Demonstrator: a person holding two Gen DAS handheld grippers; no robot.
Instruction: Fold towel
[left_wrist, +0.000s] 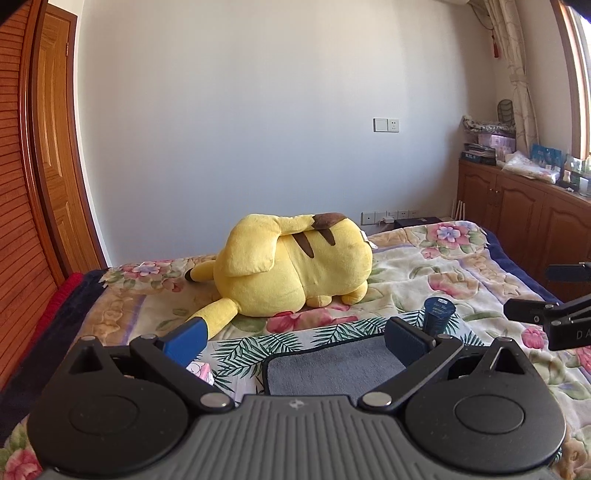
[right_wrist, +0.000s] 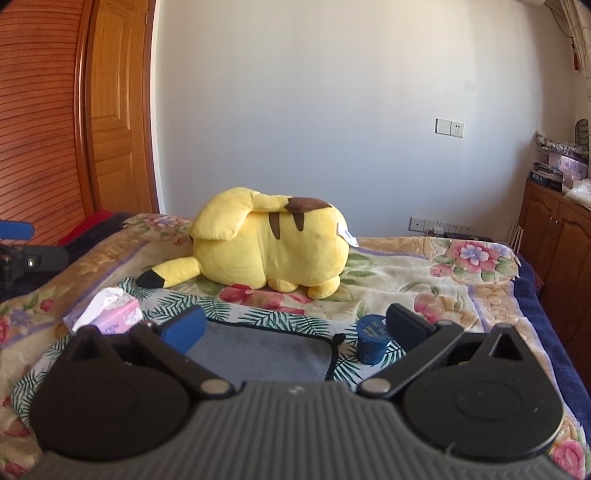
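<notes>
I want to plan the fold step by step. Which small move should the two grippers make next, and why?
Probably lower both toward the near edge of the grey towel. It lies flat on the bed, and the left gripper and right gripper are open above it, holding nothing.

Left gripper (left_wrist: 295, 341) sat low center of its frame, jaws spread wide, nothing between the blue pads (left_wrist: 186, 341). Right gripper (right_wrist: 295, 332) same: low center of its frame, jaws wide apart, pads (right_wrist: 184, 329) bare. Each showed in the other's view: right one at right edge of the left frame, left one at left edge of the right frame.
</notes>
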